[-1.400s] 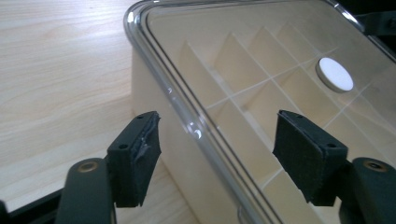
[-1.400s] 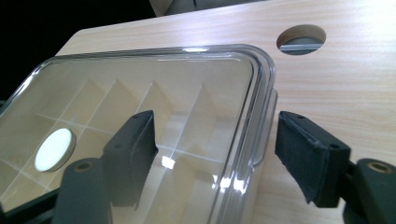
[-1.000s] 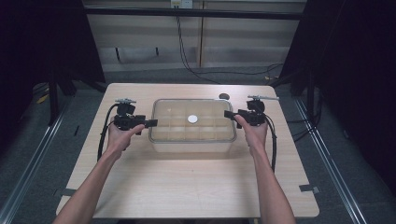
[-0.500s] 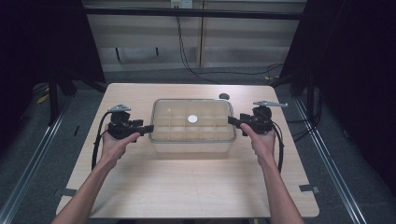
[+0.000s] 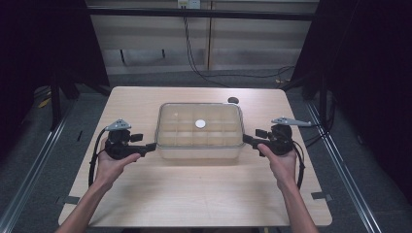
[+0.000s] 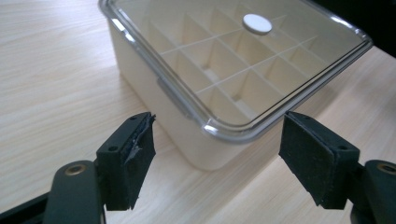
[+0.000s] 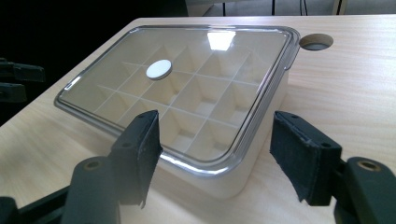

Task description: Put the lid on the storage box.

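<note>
Currently table carries the compartment box mid-width, nearer its far edge, clear lid on, white disc on the lid. Left gripper sits at the box's front-left corner, right gripper at its front-right corner. Both have jaws apart, just opening further, straddling the corners without pressing.

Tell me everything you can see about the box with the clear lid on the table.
The box is rectangular, with rounded corners and cream, plastic-looking walls. A transparent lid with a greyish rim lies closed on top; a small white round disc sits near the lid's middle. Through the lid, thin partitions divide the inside into a grid of compartments, which look empty. It stands flat near the middle of the wooden table. The left gripper and right gripper are at its near corners, open, not gripping it.
</note>
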Tool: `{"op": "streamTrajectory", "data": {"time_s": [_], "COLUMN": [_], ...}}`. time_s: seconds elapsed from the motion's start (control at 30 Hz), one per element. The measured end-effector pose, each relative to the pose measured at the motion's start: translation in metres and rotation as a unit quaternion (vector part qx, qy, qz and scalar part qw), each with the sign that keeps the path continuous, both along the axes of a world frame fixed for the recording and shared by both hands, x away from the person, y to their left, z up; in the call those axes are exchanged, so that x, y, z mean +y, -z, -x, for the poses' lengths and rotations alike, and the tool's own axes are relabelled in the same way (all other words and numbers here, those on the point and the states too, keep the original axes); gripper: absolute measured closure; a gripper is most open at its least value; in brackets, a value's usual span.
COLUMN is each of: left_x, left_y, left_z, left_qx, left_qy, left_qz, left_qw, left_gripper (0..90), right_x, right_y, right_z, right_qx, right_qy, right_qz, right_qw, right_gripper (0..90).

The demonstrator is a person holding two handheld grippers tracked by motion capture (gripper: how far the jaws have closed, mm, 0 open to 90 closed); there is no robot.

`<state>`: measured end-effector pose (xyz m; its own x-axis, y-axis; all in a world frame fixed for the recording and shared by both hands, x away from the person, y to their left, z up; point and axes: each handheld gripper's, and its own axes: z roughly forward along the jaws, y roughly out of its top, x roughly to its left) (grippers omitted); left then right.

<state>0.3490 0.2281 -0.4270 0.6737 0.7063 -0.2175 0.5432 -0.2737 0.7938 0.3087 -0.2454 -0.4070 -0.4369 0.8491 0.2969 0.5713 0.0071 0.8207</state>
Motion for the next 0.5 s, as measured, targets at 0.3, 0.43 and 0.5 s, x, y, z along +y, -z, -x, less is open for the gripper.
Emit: {"op": "streamTrajectory", "data": {"time_s": [0.3, 0.43, 0.5], "left_x": [0.019, 0.022, 0.023], "left_y": [0.005, 0.007, 0.011], "left_z": [0.026, 0.04, 0.049], "left_qx": [-0.003, -0.011, -0.009], "left_qy": [-0.003, 0.0, 0.0], "left_qz": [-0.019, -0.029, -0.023], "left_qw": [0.9998, 0.9995, 0.9997], "left_gripper": [24.8, 25.6, 25.6], "right_x": [-0.004, -0.004, -0.004], "right_y": [0.008, 0.019, 0.022], "right_z": [0.032, 0.048, 0.055], "right_qx": [0.003, 0.008, 0.01], "right_qy": [0.006, -0.006, -0.008], "right_qz": [0.005, 0.008, 0.01], "right_qw": [1.0, 0.9999, 0.9999], "right_gripper": [29.5, 27.6, 26.7]}}
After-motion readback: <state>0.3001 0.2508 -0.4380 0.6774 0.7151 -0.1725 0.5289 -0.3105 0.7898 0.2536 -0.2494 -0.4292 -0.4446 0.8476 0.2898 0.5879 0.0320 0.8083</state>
